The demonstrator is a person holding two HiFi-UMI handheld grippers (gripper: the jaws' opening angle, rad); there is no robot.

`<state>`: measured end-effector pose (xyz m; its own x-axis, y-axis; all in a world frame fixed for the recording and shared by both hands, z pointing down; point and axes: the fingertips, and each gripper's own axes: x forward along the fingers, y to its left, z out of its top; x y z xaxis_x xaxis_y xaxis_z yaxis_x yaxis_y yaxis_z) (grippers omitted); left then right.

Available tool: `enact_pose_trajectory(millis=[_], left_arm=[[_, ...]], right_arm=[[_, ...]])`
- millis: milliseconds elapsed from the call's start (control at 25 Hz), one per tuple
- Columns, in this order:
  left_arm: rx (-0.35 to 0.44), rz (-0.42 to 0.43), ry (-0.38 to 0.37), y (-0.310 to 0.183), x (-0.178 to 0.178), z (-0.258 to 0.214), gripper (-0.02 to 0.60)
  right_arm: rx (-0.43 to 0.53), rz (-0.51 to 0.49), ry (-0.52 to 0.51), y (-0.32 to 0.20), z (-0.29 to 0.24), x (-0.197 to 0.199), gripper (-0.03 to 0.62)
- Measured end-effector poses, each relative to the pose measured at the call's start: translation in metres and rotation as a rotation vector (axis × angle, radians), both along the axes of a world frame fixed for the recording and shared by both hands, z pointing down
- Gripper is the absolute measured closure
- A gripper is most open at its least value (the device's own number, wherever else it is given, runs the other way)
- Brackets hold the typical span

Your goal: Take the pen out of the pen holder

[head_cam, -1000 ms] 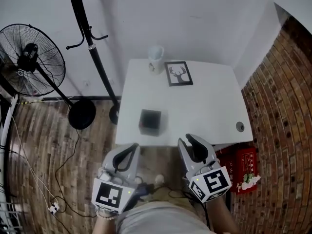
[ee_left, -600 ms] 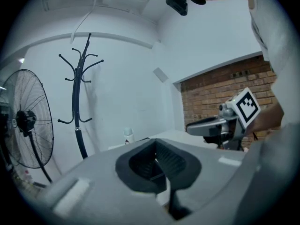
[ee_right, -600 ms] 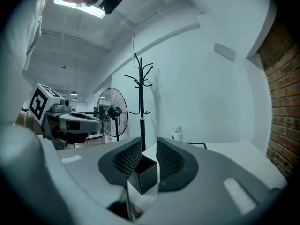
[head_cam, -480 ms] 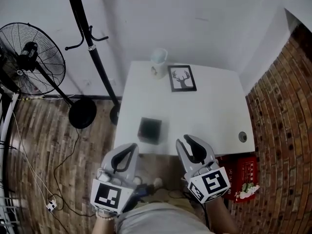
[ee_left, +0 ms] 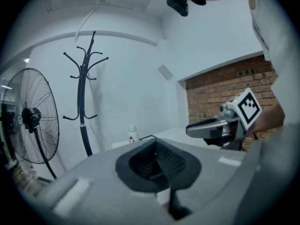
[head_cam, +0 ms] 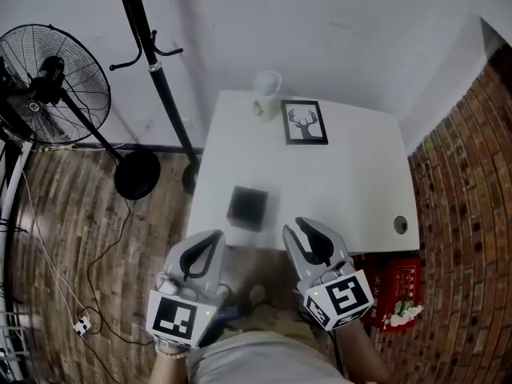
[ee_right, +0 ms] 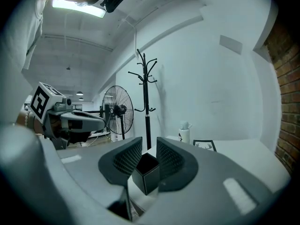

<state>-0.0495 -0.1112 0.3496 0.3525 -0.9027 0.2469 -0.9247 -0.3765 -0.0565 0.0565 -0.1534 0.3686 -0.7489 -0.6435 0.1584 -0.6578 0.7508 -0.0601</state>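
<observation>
The person has come a little closer to the white square tabletop (head_cam: 344, 182) during the last second. The small black square pen holder (head_cam: 247, 207) now lies nearer to both grippers than it did before. It stands on the near part of the tabletop, by the left edge, well apart from the white mug (head_cam: 266, 94) and the black-framed deer picture (head_cam: 304, 122) at the far side.

The right gripper (head_cam: 311, 229) has moved slightly towards the holder, but it is not yet over it and hangs just off the near edge. Its jaws stand apart with nothing gripped; in the right gripper view the holder appears in the gap between them, but at a distance. The left gripper (head_cam: 210, 240) waits lower, above the wooden floor (head_cam: 96, 214). Its jaws seem to meet at the tips and they carry nothing.

I see no pen above the rim of the holder, and the dark inside does not show whether one lies there. So, in my judgement, this is only the approach: the right gripper lines up with the holder, and the reach and the grasp are both not yet done.
</observation>
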Motion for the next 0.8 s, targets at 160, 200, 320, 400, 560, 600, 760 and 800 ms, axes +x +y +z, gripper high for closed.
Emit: enact_pose_trajectory(millis=[160,200,320,400,560,600,760,800], left_arm=[[0.000,0.001,0.001,0.001,-0.002,0.000,0.586],[0.002,0.002,0.002,0.000,-0.004,0.000,0.586],[0.001,0.007,0.003,-0.002,-0.008,-0.001,0.586],[-0.001,0.013,0.001,-0.004,-0.010,-0.001,0.586],[-0.005,0.022,0.004,-0.011,-0.015,-0.002,0.586],[-0.007,0.022,0.006,-0.012,-0.018,-0.001,0.586],[-0.019,0.026,0.010,-0.019,-0.024,0.002,0.586],[-0.022,0.028,0.013,-0.020,-0.024,0.003,0.586]], right_arm=[[-0.007,-0.008,0.003,0.002,0.003,-0.005,0.511],[-0.009,-0.009,0.004,0.003,0.003,-0.007,0.511],[-0.015,-0.014,0.010,0.002,0.005,-0.014,0.511],[-0.016,-0.018,0.015,0.000,0.005,-0.018,0.511],[-0.014,-0.029,0.025,-0.005,0.004,-0.027,0.511],[-0.015,-0.032,0.027,-0.006,0.005,-0.030,0.511],[-0.021,-0.047,0.044,-0.010,0.007,-0.041,0.511],[-0.024,-0.051,0.051,-0.011,0.009,-0.043,0.511]])
